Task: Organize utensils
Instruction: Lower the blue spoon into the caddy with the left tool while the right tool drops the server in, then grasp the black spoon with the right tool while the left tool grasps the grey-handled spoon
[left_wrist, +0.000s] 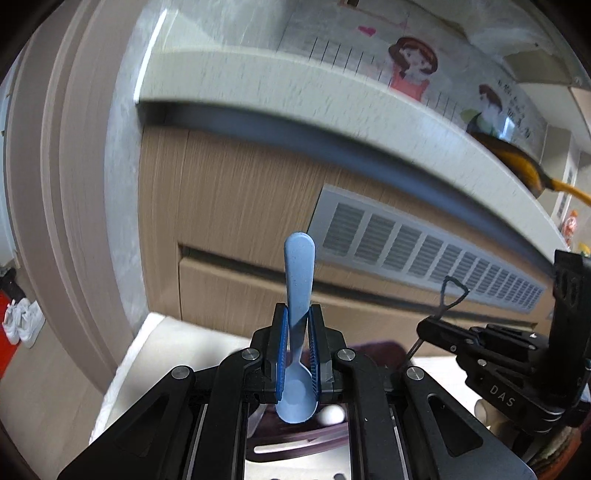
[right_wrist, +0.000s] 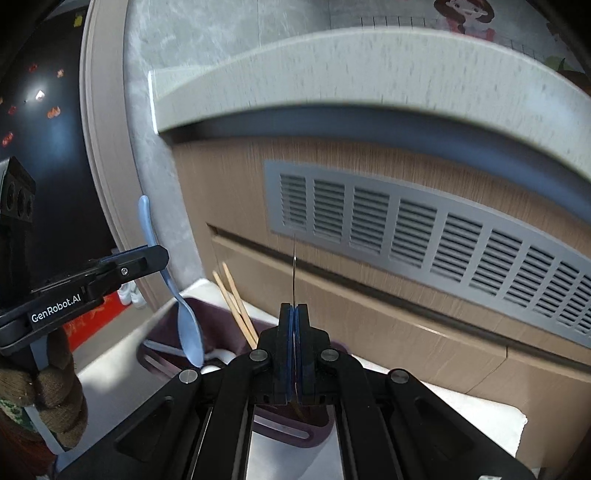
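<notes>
Two utensils were carried above the purple holder (right_wrist: 162, 343) on the white desk (right_wrist: 461, 410), each apparently poised for dropping in. The left gripper (left_wrist: 298, 325) was clamped on the blue spoon (left_wrist: 298, 280) at its neck, bowl low and toward the camera, handle rising up and forward, its long axis near upright, seemingly so the bowl would enter first. The right gripper (right_wrist: 294, 321) was shut on a thin metal utensil (right_wrist: 294, 269) seen edge-on, its long axis also upright. Wooden chopsticks (right_wrist: 236, 302) already leaned in the holder.
</notes>
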